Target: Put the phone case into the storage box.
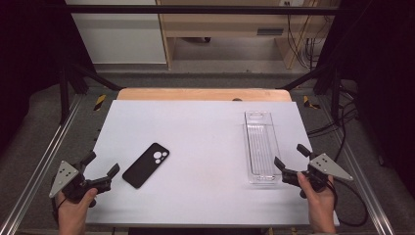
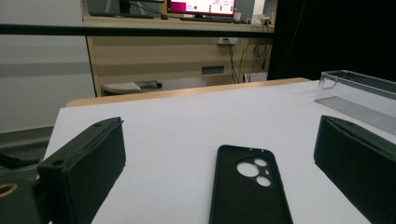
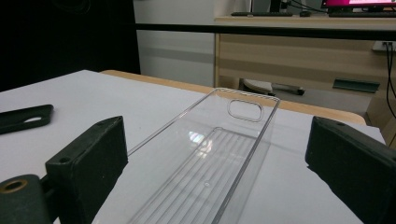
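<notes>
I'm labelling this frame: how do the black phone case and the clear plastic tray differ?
The phone case is opaque black; the tray is transparent. The phone case lies at an angle near the left tongs; the tray runs straight, front to back, by the right tongs. The tray looks longer. Both rest flat on the white table, ungripped.

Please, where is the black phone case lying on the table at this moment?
In the high view the black phone case lies flat on the white table, at its near left, just ahead of the open left gripper and well left of the clear tray.
</notes>
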`<act>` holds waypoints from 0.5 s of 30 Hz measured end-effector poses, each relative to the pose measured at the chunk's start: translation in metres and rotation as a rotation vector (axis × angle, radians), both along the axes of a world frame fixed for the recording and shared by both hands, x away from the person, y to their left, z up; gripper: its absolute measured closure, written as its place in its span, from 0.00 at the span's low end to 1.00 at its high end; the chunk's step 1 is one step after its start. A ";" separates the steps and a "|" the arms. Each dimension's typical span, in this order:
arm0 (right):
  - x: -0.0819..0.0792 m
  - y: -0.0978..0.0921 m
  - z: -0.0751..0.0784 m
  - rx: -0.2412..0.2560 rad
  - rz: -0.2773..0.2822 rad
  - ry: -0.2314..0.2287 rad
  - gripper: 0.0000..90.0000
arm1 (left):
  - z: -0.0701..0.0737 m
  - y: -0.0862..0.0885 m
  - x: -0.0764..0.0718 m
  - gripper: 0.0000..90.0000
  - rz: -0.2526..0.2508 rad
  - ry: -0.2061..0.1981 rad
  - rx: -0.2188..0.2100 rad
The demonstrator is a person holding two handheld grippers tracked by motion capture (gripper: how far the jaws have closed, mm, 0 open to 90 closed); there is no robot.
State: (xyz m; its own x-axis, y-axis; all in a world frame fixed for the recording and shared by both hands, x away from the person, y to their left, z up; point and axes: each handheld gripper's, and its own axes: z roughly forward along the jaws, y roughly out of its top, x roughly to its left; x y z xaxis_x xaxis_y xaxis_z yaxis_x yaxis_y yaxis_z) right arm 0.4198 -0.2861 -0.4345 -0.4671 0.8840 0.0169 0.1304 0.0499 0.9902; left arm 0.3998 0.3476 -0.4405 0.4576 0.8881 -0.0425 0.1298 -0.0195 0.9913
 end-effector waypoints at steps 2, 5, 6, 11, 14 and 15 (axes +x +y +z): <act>0.000 0.000 0.000 -0.001 -0.001 0.002 0.06 | 0.000 -0.001 0.000 0.03 -0.008 0.014 0.002; 0.000 0.001 0.000 -0.009 0.001 0.005 0.06 | -0.001 -0.001 0.001 0.03 -0.023 0.029 0.006; 0.000 0.001 0.000 -0.009 0.001 0.005 0.06 | 0.000 -0.001 0.001 0.03 -0.027 0.029 0.005; 0.000 0.001 0.000 -0.026 0.006 0.004 0.06 | 0.000 0.003 0.000 0.03 -0.004 0.018 -0.021; 0.000 0.001 0.000 -0.029 0.006 0.000 0.06 | 0.001 0.000 -0.001 0.03 -0.005 0.009 -0.005; 0.000 0.001 0.001 -0.029 0.005 0.000 0.06 | 0.000 -0.002 -0.001 0.03 -0.010 0.011 0.001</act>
